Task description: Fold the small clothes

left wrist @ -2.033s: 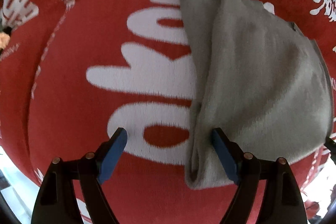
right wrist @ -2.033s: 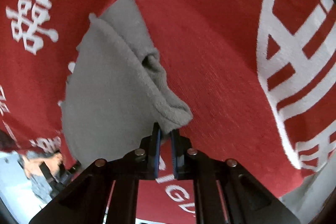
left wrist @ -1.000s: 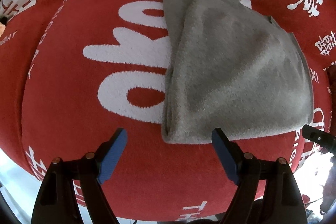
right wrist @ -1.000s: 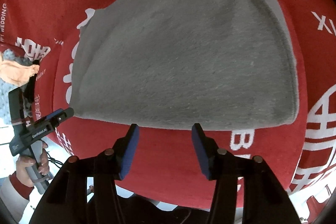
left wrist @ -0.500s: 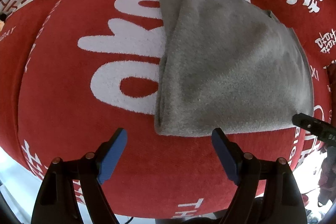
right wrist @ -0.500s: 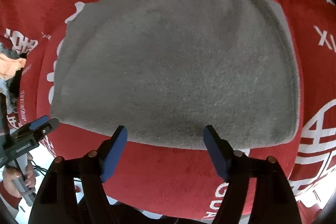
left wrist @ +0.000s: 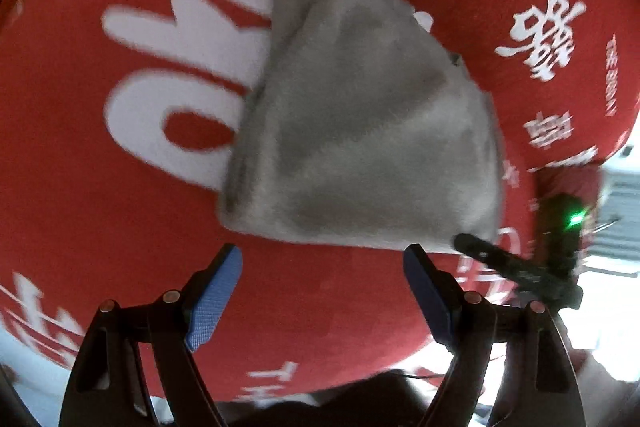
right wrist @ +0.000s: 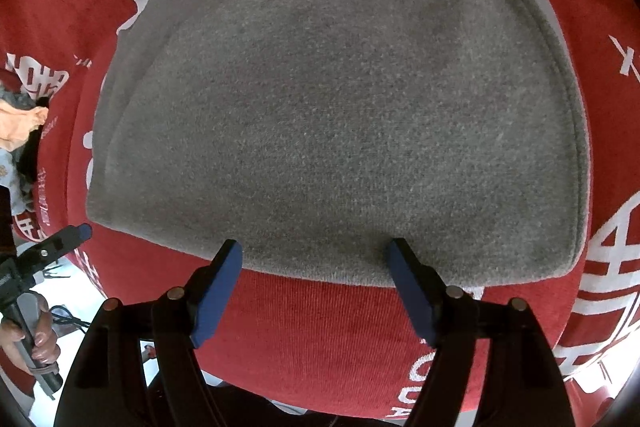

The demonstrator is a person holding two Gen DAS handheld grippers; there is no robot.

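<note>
A grey fleece garment lies folded flat on the red cloth with white lettering. In the left wrist view the same grey garment shows its stacked fold edges along its left side. My right gripper hangs open over the garment's near edge, blue pads to either side, nothing pinched. My left gripper is open just short of the garment's near edge, apart from it. The right gripper's tip shows at the garment's right corner in the left wrist view.
A heap of other clothes, orange and pale blue, lies at the far left. A hand holds the left gripper's handle below it. The cloth's near edge drops off close to me, with bright floor beyond.
The right gripper's jaws widened and came closer over the garment's near edge. The left wrist view tilted and rolled, so the garment now leans to the left; the garment itself lies still.
</note>
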